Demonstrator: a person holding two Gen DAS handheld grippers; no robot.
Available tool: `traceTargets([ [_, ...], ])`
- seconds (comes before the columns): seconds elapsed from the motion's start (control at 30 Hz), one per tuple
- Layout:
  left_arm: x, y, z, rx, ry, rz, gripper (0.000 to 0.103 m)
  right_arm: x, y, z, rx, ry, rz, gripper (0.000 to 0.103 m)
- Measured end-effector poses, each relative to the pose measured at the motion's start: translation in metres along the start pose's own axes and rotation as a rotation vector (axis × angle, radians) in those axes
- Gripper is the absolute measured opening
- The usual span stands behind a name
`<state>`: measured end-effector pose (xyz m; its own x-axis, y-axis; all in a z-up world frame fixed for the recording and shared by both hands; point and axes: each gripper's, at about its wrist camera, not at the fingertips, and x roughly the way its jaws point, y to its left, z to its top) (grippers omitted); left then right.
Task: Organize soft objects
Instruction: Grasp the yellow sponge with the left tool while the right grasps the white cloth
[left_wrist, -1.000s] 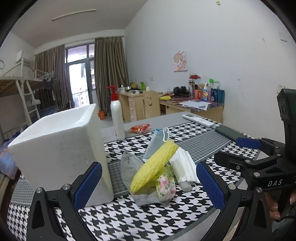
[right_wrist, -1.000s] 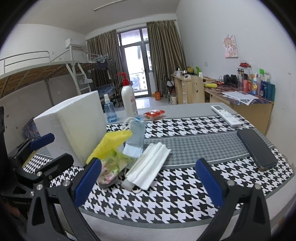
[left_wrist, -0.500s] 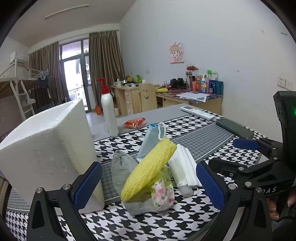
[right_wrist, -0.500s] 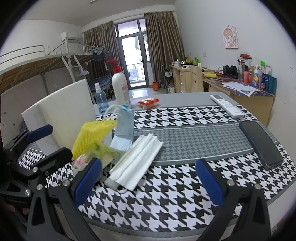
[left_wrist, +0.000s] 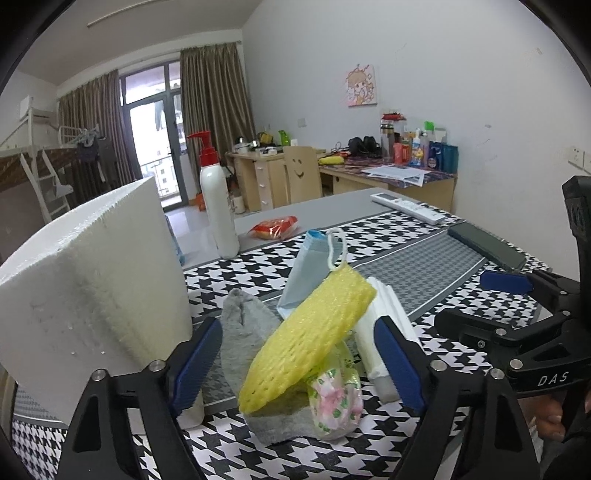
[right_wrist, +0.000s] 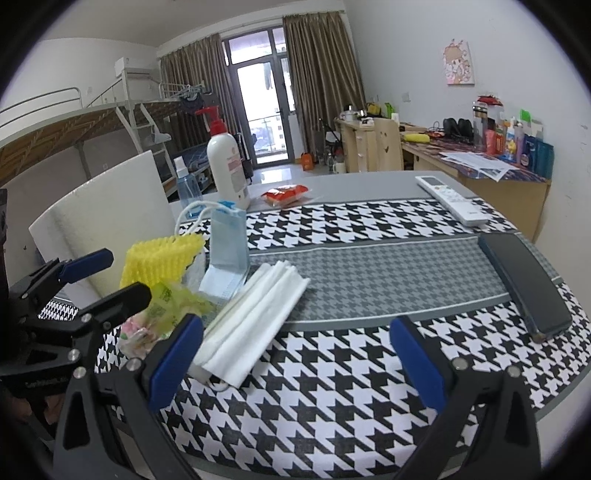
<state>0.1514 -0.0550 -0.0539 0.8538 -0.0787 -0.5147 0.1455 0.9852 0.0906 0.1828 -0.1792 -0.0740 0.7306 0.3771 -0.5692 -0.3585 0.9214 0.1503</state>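
A pile of soft things lies on the houndstooth cloth: a yellow foam net sleeve (left_wrist: 306, 336), a grey sock (left_wrist: 243, 332), a blue face mask (left_wrist: 306, 269), folded white tissues (left_wrist: 384, 325) and a floral packet (left_wrist: 336, 402). My left gripper (left_wrist: 295, 365) is open, its jaws on either side of the pile's near end, not touching. In the right wrist view my right gripper (right_wrist: 295, 362) is open and empty, with the white tissues (right_wrist: 255, 325) by its left finger, the foam net (right_wrist: 159, 258) and mask (right_wrist: 229, 251) beyond.
A white foam box (left_wrist: 88, 291) stands left of the pile. A pump bottle (left_wrist: 218, 206), a red snack packet (left_wrist: 273, 225), a remote (right_wrist: 450, 199) and a black phone (right_wrist: 524, 280) lie on the table. A small spray bottle (right_wrist: 186, 181) stands behind the box.
Both grippers have moved forward and lower toward the pile, which looms larger. Both stay open. No object has moved.
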Motion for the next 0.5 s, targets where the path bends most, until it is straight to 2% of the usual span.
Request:
traceTargets([
  [0.23, 0.009, 0.001, 0.000, 0.000, 0.029, 0.013, 0.076, 0.010, 0.004, 0.002, -0.006, 0.048, 0.010, 0.091],
  [0.3, 0.012, 0.001, 0.000, 0.002, 0.040, 0.024, 0.070, 0.014, 0.005, 0.003, 0.002, 0.072, 0.018, 0.088],
  [0.37, 0.016, 0.002, 0.001, -0.006, 0.054, 0.023, 0.061, 0.017, 0.007, 0.003, -0.001, 0.091, 0.022, 0.080],
  [0.5, 0.021, 0.004, 0.000, -0.020, 0.071, 0.026, 0.050, 0.021, 0.011, 0.003, -0.010, 0.111, 0.027, 0.078],
])
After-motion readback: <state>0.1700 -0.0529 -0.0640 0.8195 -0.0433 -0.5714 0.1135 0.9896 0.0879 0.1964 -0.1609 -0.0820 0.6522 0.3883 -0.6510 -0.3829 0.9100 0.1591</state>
